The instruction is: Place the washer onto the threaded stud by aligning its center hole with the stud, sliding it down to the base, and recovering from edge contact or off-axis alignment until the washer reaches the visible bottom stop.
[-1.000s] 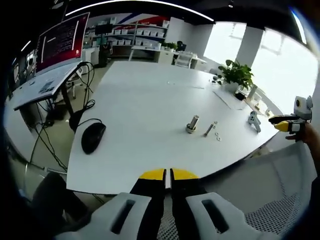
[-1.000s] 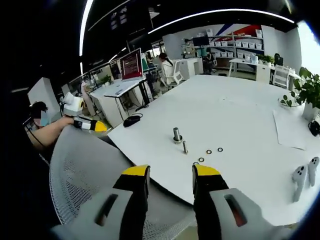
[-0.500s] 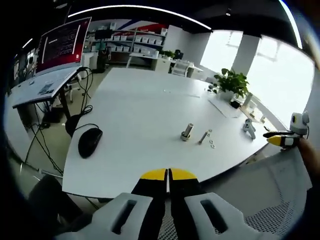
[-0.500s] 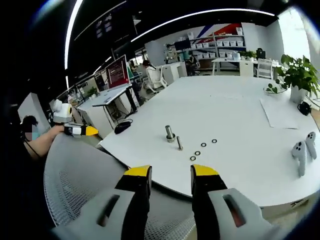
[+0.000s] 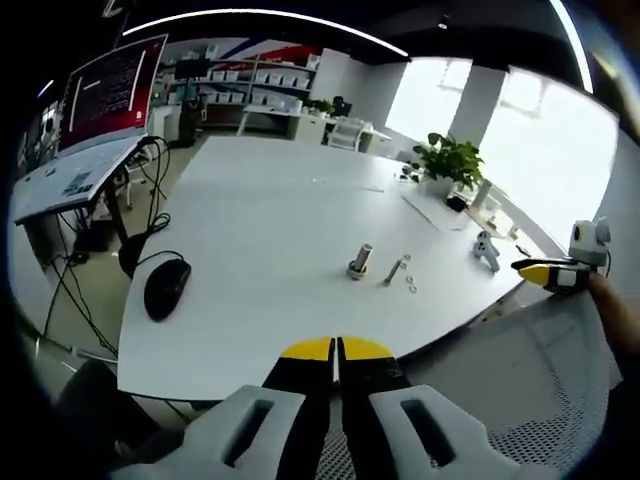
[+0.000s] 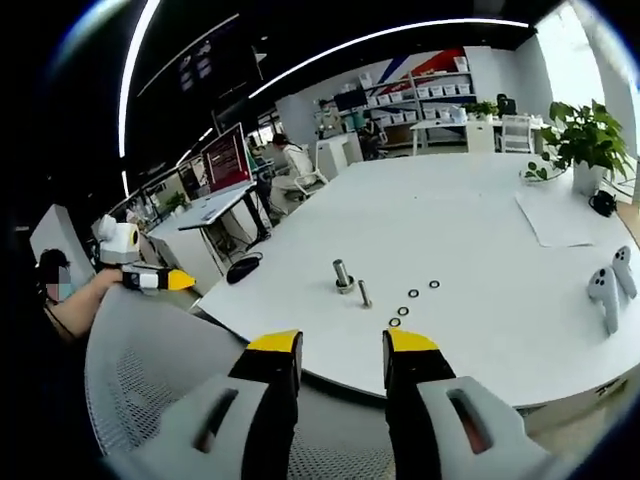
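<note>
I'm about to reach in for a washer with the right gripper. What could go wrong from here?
The washers lie flat and close together on the white table, so the open jaws of the right gripper may slip off one or nudge its neighbours. A loose bolt lies beside the upright stud and could roll or block the approach. The left gripper is shut and far back, so it probably cannot steady the stud.

Washers (image 6: 413, 294) lie on table (image 6: 480, 250) right of stud (image 6: 342, 275).
</note>
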Motion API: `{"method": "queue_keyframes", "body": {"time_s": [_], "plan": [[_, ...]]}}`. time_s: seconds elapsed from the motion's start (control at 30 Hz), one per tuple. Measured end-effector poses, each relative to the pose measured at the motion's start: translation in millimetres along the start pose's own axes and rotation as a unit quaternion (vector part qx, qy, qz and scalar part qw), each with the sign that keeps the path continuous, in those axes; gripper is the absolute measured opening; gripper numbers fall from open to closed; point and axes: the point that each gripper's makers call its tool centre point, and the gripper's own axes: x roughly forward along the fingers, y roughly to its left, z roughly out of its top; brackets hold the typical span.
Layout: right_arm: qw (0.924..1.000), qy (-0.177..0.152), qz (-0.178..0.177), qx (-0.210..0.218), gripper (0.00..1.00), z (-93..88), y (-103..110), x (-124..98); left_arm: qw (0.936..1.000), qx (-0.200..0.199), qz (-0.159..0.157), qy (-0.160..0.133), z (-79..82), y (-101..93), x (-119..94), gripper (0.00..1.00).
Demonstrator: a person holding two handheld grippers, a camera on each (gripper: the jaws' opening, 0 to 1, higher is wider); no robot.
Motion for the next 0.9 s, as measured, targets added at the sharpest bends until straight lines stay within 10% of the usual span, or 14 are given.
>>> {"method": "queue_keyframes", "body": {"time_s": [0.53,0.9], "plan": [[0.9884,0.089,0.116,-0.041,0.33,-14.1,-13.6,16.0,0.9979,0.029,0.023,0.053,-16.3,6.7,3.8,0.05],[0.9625,0.177,0.171,-0.115,0.33,-42.0,-48.1,76.3,0.9952,0.036,-0.006,0.09,-29.3,-3.8,4.2,0.03]]}}
